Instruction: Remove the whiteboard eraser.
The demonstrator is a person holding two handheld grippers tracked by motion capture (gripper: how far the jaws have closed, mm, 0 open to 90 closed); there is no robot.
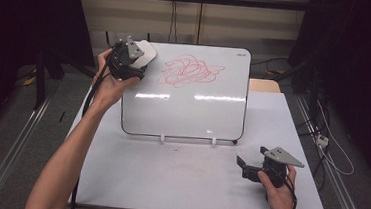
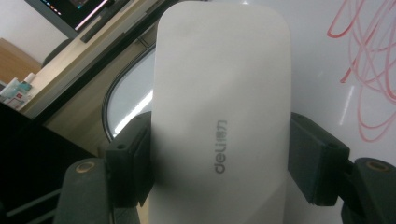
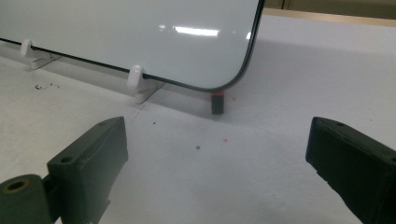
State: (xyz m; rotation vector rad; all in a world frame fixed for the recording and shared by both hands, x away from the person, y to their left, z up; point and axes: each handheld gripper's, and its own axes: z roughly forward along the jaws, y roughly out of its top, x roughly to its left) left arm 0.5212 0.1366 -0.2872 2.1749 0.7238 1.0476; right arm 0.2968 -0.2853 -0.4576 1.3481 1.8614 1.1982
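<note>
Holding a white eraser (image 1: 145, 54) at the upper left of the high view, the left gripper (image 1: 129, 60) has both jaws pressed against the eraser's long sides; the left gripper view shows the pads bearing on its smooth shell, a grey brand mark (image 2: 220, 145) facing the camera. The eraser sits at the top left corner of the whiteboard (image 1: 188, 109), which stands tilted on two white clip feet (image 3: 136, 77) on the white table (image 1: 167, 183). A red scribble (image 1: 188, 70) lies in the board's upper centre, just right of the eraser.

The right gripper (image 1: 248, 168), at the lower right of the high view, rests low over the table with its jaws spread wide and nothing between them; its view looks toward the board's lower corner and a small dark object with a red tip (image 3: 216, 102) beneath it, too small to identify.

Likely hazards, judged from this arrangement: the eraser's smooth, rounded shell may slip or twist between the pads under wiping pressure, and a firm push high on the board, which no hand steadies, could tip it or slide it on its feet.

No container appears on the table.
</note>
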